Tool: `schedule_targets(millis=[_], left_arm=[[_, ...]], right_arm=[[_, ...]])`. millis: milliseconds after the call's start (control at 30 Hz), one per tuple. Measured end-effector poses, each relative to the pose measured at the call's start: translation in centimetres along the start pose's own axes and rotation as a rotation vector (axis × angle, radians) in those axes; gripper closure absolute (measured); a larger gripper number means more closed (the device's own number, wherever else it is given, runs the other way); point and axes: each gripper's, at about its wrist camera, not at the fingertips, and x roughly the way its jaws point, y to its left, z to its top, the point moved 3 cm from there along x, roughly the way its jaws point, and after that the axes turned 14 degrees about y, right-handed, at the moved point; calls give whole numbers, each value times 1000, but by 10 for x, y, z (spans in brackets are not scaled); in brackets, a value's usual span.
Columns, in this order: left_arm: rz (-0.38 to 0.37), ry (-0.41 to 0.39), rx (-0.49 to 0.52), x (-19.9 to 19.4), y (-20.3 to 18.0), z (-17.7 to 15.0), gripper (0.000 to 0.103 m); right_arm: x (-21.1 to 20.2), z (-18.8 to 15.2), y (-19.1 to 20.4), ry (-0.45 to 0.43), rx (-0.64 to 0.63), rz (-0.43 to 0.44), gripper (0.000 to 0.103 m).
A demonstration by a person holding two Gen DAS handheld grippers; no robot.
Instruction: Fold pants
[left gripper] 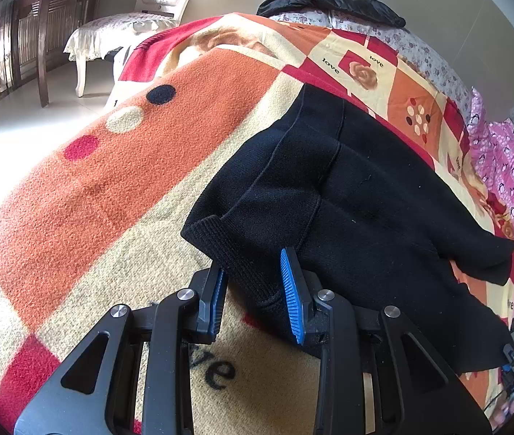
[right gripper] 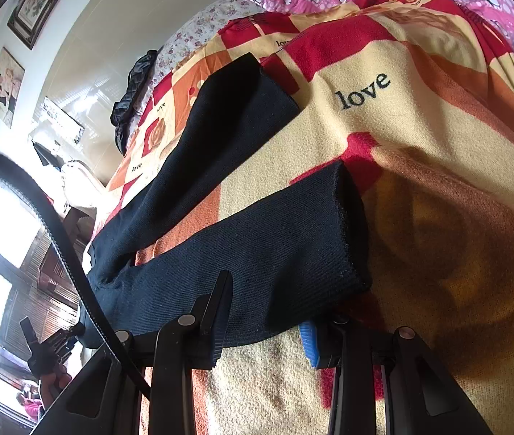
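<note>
1. Black knit pants (left gripper: 365, 195) lie spread on a patterned fleece blanket (left gripper: 86, 188) over the bed; waistband end sits at 6 o'clock in left wrist view, legs run off toward 4 o'clock.
2. Left gripper (left gripper: 257, 297): fingers wide apart, ribbed waistband (left gripper: 242, 264) lies between them, blue pads (left gripper: 291, 297) not pressed on cloth.
3. Right gripper (right gripper: 268, 322): fingers spread w/ the near pant-leg cuff (right gripper: 293, 253) lying between them; can't tell if they pinch it, right pad mostly hidden under fabric.
4. In right wrist view, 2nd leg (right gripper: 228, 127) stretches toward 11 o'clock, apart from the near one.
5. Black jacket (left gripper: 329, 0) at 12 o'clock on bed's far edge; pink penguin bedding (left gripper: 510, 181) at 3 o'clock; white chair (left gripper: 130, 25) at 10 o'clock.
</note>
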Motion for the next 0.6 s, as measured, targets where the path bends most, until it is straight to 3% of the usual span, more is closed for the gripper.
schedule_targets(millis=[467, 600], left_arm=[[-2, -1, -4, 2, -1, -1, 75], [0, 1, -1, 1, -2, 0, 75]], right_arm=[[4, 2, 8, 7, -41, -72, 70], [4, 2, 3, 3, -26, -43, 70]])
